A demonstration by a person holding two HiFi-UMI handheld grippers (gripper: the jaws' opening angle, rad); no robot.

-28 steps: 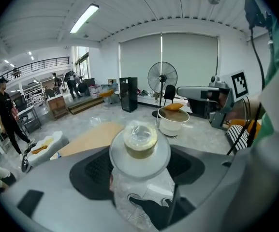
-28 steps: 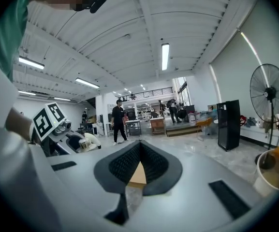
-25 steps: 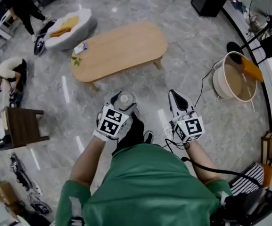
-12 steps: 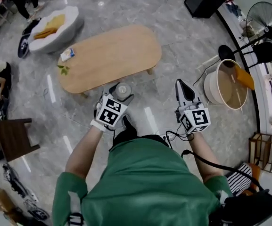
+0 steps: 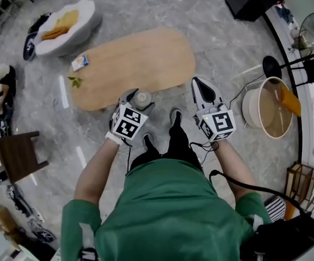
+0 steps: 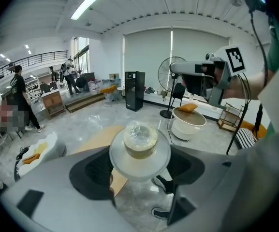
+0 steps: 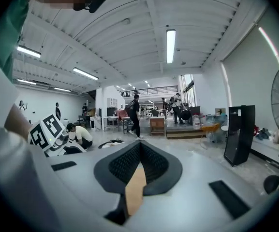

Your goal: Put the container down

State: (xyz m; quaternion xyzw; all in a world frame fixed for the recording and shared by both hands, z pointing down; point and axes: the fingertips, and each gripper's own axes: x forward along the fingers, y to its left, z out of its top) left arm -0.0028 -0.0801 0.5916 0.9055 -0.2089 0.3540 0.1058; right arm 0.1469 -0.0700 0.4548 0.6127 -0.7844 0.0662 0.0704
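Container (image 5: 142,98), clear, round and lidded, with something pale beige inside, is clamped between the left gripper's (image 5: 136,95) jaws, in the air by the near edge of the wooden table (image 5: 146,56). The right gripper (image 5: 198,84) is pressed together on nothing. A small carton (image 5: 79,62) lies at the tabletop's left end. A white tub (image 5: 254,109) on the floor to the right holds something orange.

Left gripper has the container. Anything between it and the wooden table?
Nothing visible. The clear round plastic container, shut in the left gripper, hangs by the near edge of the oval wooden table; a small blue packet lies at its far left end, off the path.
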